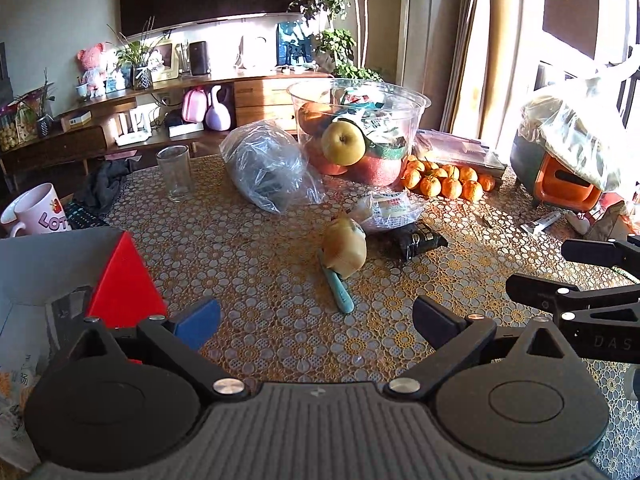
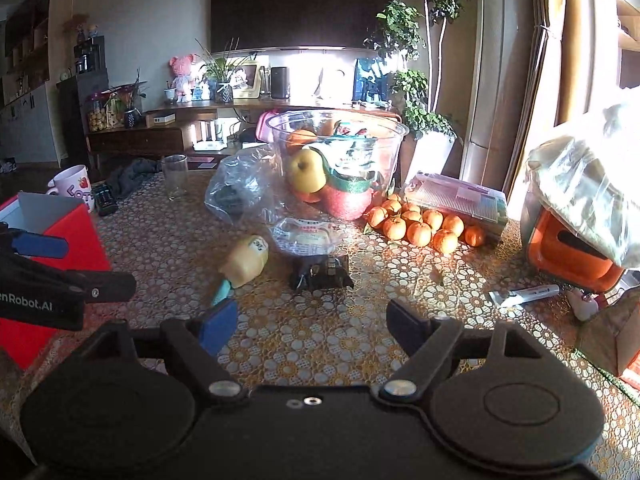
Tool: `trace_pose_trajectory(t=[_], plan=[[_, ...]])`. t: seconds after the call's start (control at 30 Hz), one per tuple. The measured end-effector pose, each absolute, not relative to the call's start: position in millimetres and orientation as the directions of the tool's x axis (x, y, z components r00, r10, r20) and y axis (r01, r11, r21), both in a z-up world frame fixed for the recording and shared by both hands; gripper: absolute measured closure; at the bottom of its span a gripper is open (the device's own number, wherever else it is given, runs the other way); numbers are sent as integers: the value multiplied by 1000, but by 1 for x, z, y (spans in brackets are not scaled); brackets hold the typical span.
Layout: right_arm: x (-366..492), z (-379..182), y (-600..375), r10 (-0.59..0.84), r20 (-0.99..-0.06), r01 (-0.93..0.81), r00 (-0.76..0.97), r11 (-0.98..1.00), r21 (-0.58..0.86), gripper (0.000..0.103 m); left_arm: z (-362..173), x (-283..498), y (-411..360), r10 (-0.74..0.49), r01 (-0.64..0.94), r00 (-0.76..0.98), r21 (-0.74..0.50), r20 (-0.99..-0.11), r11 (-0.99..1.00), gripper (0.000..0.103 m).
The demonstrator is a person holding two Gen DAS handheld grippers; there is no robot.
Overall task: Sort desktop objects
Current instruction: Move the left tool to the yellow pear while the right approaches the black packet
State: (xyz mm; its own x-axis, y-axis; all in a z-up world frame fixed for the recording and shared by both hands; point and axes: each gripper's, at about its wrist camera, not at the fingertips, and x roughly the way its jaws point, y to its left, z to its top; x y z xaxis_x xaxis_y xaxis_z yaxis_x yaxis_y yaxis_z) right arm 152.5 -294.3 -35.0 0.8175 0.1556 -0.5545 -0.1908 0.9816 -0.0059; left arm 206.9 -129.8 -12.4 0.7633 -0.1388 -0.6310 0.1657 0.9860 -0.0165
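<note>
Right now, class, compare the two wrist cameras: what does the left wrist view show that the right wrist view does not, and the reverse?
Only the left wrist view shows the open left gripper from behind, and purple items under the sideboard. Only the right wrist view shows the open right gripper from behind, and a white planter. Both share the clear bowl of fruit, tangerines, drinking glass, red box and the yellow-headed toy.

hard sunlight from the window (image 1: 568, 52) on the right, blown out there. warm patches and long shadows across the tabletop (image 1: 256, 264). left side and tv (image 2: 300, 4) dim. heavy fisheye bending at edges, centre sharp.
</note>
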Motion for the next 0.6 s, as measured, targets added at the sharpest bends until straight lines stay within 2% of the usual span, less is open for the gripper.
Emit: trace_pose_trajectory(t=[0.3, 0.6], plan=[[189, -58, -304, 148, -569, -184, 809, 983, -7, 22, -30, 252, -149, -141, 187, 727, -3, -672, 982, 0], [219, -79, -297, 145, -586, -215, 797, 975, -50, 22, -49, 293, -156, -163, 192, 683, -40, -712, 980, 0]])
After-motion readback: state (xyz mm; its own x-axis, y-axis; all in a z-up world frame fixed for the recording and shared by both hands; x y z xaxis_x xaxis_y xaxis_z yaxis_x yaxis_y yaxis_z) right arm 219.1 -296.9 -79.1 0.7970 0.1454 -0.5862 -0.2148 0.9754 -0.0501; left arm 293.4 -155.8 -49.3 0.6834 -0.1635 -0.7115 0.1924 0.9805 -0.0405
